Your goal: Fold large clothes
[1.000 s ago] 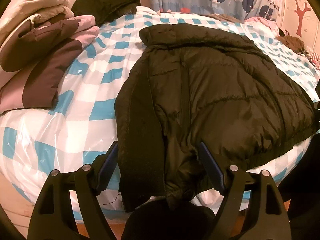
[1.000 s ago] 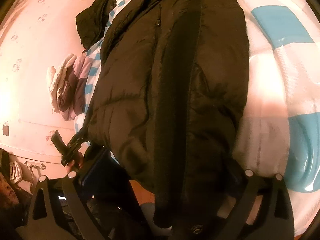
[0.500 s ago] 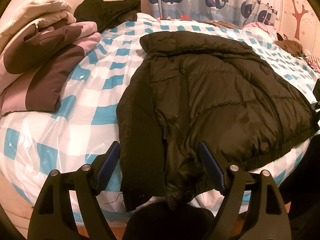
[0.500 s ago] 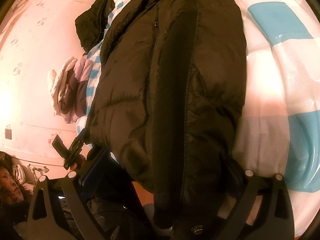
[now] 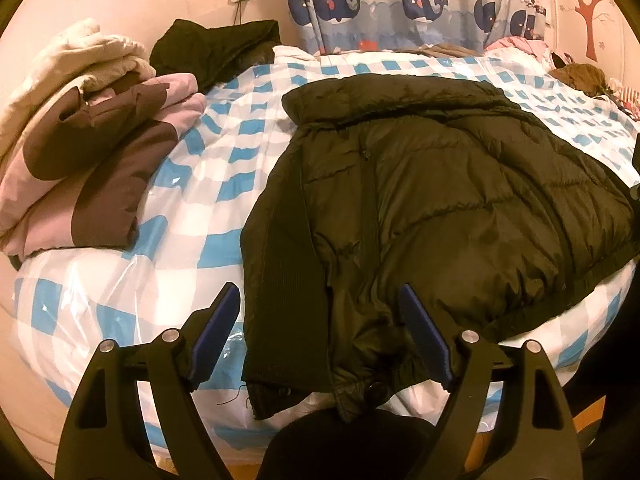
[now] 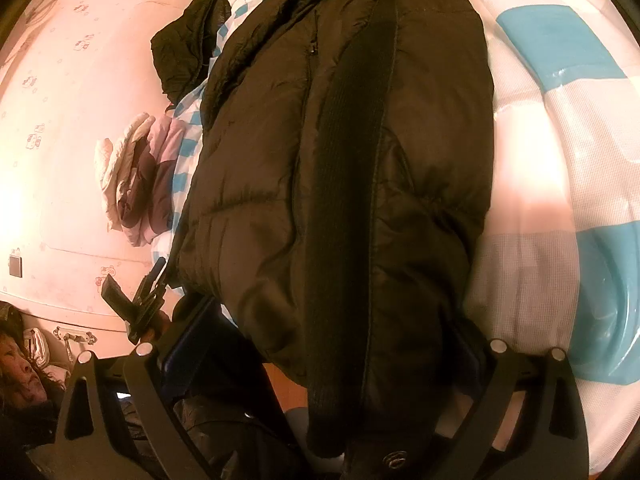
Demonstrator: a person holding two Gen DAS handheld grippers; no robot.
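Note:
A large black puffer jacket (image 5: 440, 200) lies spread on the blue-and-white checked bed (image 5: 192, 240), collar toward the curtain, one sleeve hanging over the near edge. My left gripper (image 5: 320, 340) is open, its blue pads on either side of the hanging sleeve cuff (image 5: 360, 388), not closed on it. In the right wrist view the jacket (image 6: 340, 180) fills the frame. My right gripper (image 6: 324, 360) is open with the other sleeve between its jaws. The left gripper (image 6: 136, 296) shows there at the bed's edge.
A stack of folded pink, brown and cream clothes (image 5: 80, 152) sits at the bed's left. Another black garment (image 5: 216, 48) lies at the far corner by the wall. A whale-print curtain (image 5: 400, 4) hangs behind. More clothes (image 5: 576, 76) lie far right.
The left gripper has pulled back and tilted slightly, so more of the bed and curtain shows. The jacket and right gripper have barely moved.

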